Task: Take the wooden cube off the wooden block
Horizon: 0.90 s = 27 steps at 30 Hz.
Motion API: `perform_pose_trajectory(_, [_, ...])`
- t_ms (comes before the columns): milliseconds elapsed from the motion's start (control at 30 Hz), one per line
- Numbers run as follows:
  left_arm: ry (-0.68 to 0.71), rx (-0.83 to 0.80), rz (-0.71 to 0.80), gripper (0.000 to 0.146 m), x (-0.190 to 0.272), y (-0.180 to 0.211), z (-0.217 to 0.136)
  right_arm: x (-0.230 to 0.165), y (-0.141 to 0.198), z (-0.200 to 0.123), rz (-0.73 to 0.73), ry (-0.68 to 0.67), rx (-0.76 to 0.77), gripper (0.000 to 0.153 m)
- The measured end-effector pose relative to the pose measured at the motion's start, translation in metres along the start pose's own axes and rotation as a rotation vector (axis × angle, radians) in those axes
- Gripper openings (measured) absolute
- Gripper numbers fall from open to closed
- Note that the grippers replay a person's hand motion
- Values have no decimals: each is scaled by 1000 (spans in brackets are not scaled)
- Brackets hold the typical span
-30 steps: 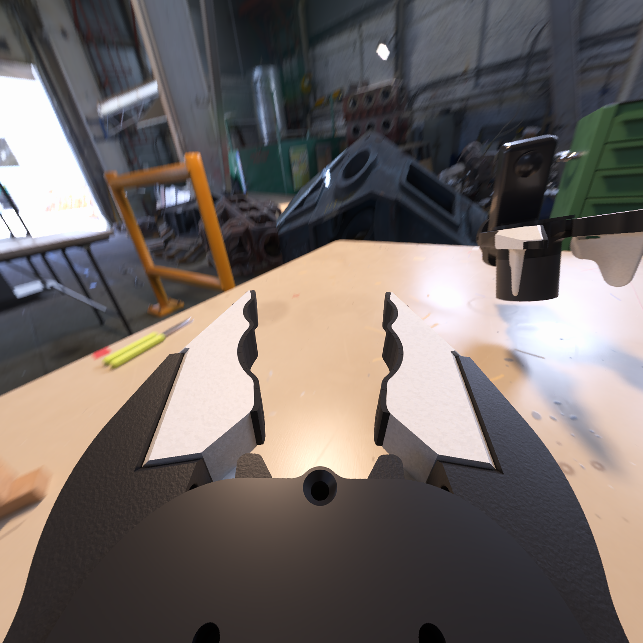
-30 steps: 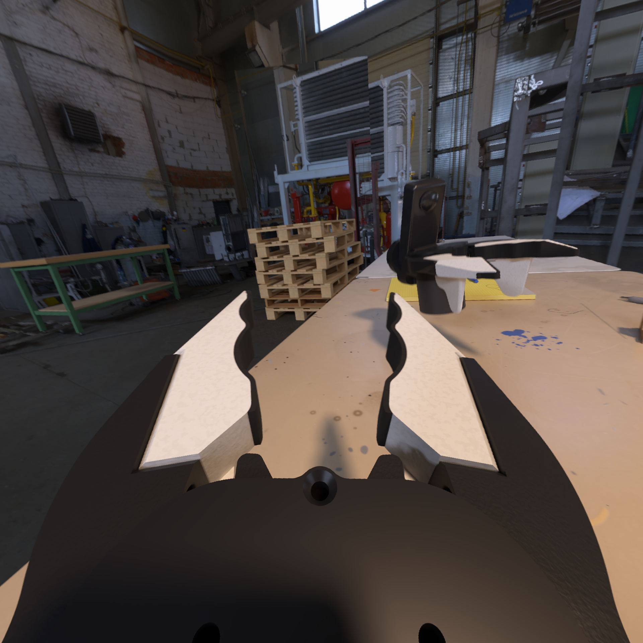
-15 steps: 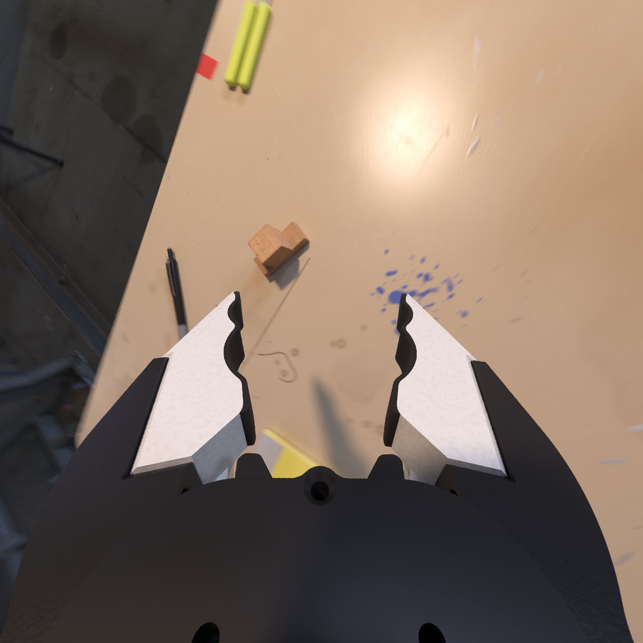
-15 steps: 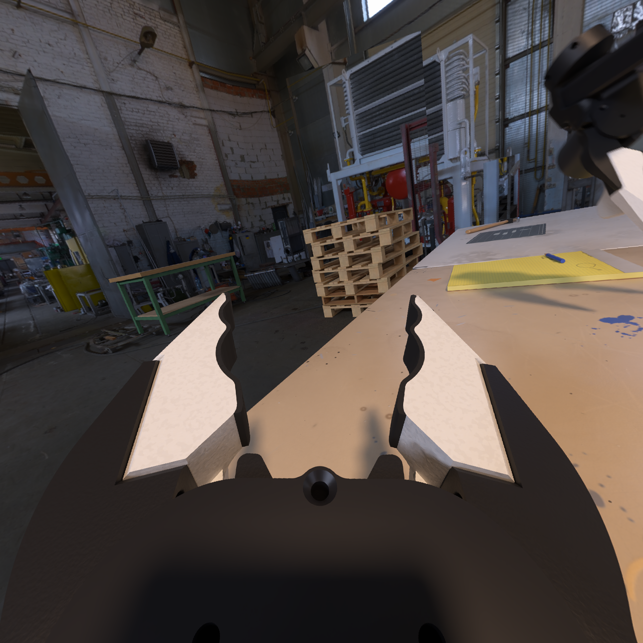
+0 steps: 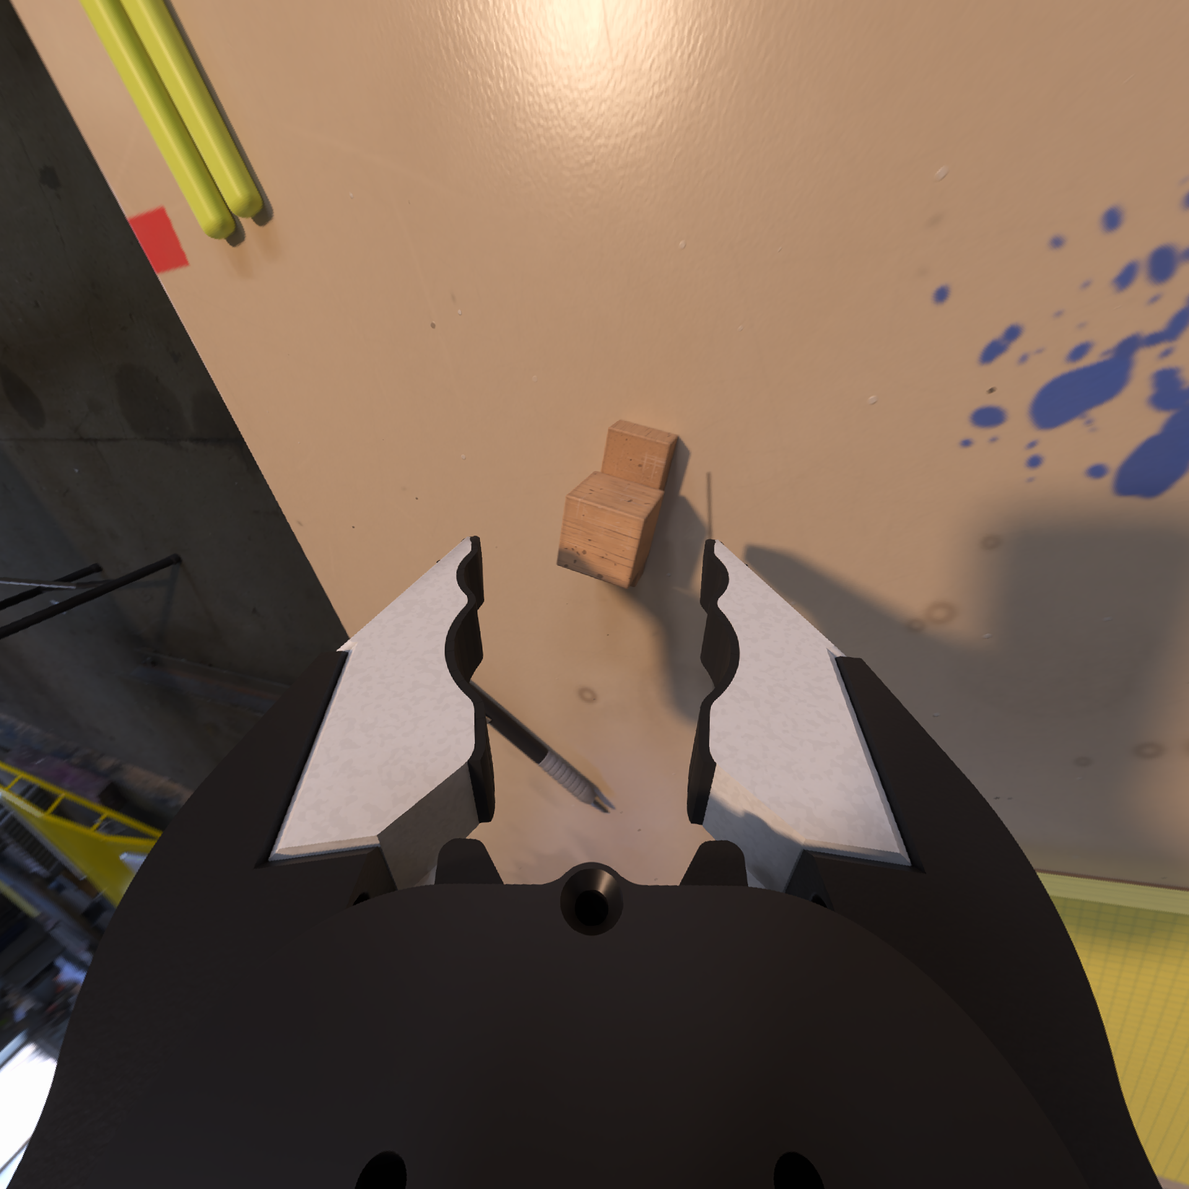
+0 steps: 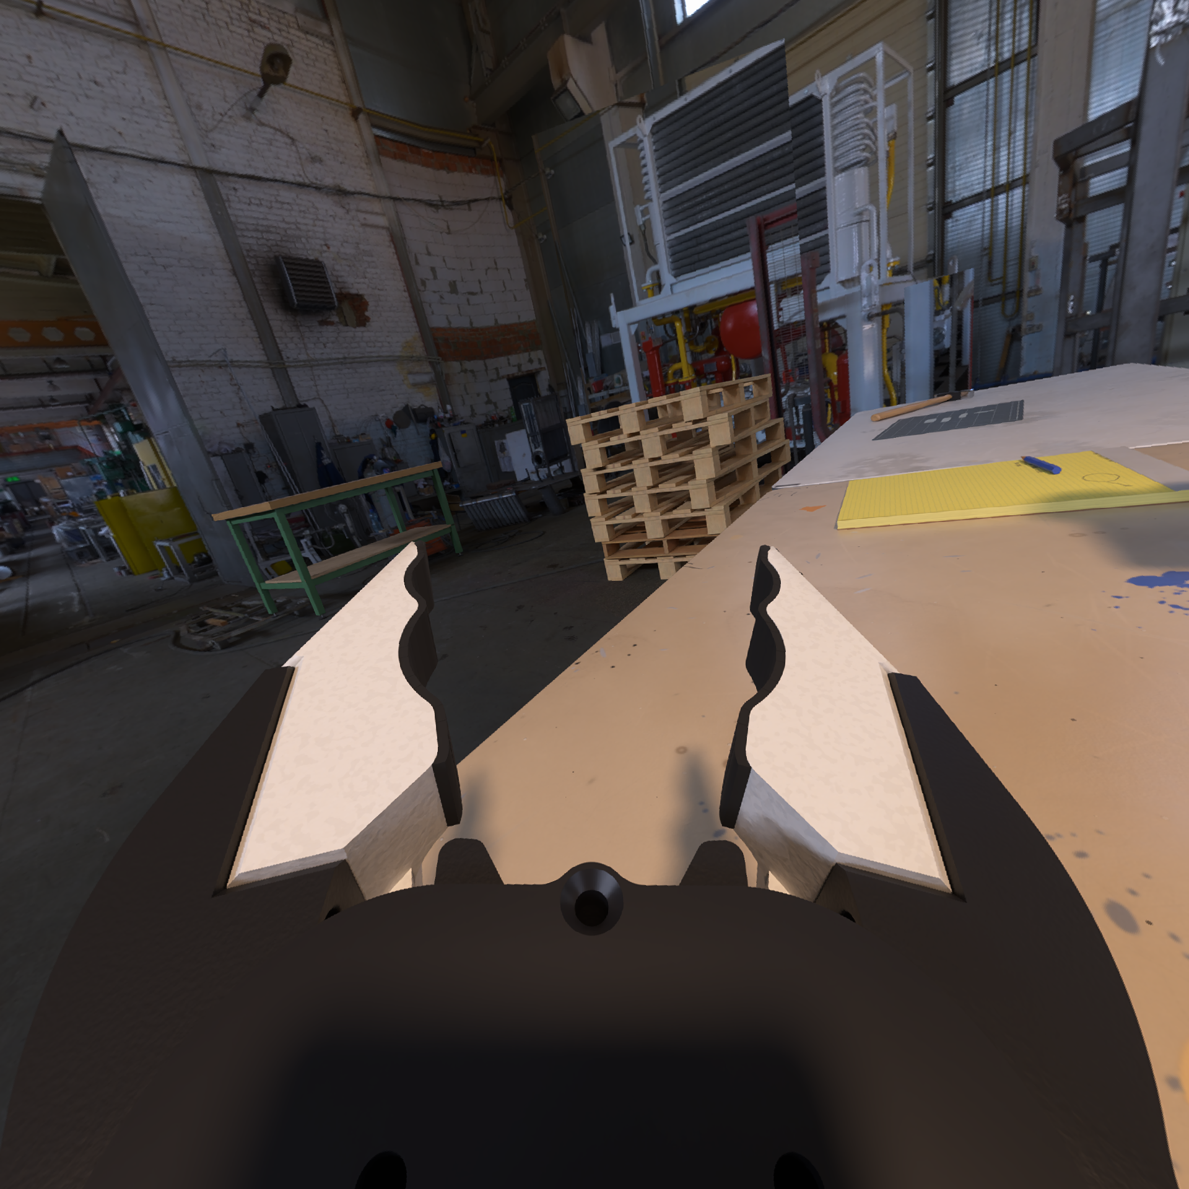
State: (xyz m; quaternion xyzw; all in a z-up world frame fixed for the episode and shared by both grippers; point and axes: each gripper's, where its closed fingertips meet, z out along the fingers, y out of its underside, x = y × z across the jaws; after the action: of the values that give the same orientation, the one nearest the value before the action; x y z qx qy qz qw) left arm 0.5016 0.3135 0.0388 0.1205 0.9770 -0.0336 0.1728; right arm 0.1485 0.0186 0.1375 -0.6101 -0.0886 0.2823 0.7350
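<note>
In the left wrist view a small wooden cube [image 5: 611,508] sits on the near end of a low wooden block [image 5: 640,453], on the tan table [image 5: 740,225]. My left gripper [image 5: 589,547] is open and empty. It looks down from above, and its fingertips frame the cube on either side without touching it. My right gripper [image 6: 590,553] is open and empty. It is level over the table's left edge and points across the workshop. The cube and the block do not show in the right wrist view.
A black pen [image 5: 547,762] lies under my left gripper. Yellow-green sticks [image 5: 186,122] and a red square [image 5: 157,237] lie near the table edge, with blue paint spots [image 5: 1087,392] to the right. A yellow pad [image 6: 1004,492] lies ahead of my right gripper.
My left gripper tipped from level to pointing down, then moved closer until the cube sits just beyond its fingertips. My right gripper's jaws spread wider, and the left gripper has left its view.
</note>
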Motion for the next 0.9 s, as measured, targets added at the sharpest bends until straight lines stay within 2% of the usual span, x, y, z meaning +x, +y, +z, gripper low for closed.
perform_pose_trajectory(200, [21,-105,180,73,2,-3,14,1,0,0,7,1,4,100])
perform_pose_trajectory(300, [17,-107,237,59,1,-7,16,1,0,0,6,0,1,100])
perform_pose_trajectory(400, [67,-102,231,43,5,-8,19,1,0,0,8,1,2,100])
perform_pose_trajectory(633, [157,-152,180,45,11,0,18,3,0,0,32,1,4,100])
perform_pose_trajectory(800, [150,-149,162,32,7,3,20,3,0,1,30,4,4,100])
perform_pose_trajectory(900, [122,-135,168,31,6,3,20,3,0,1,29,5,2,100])
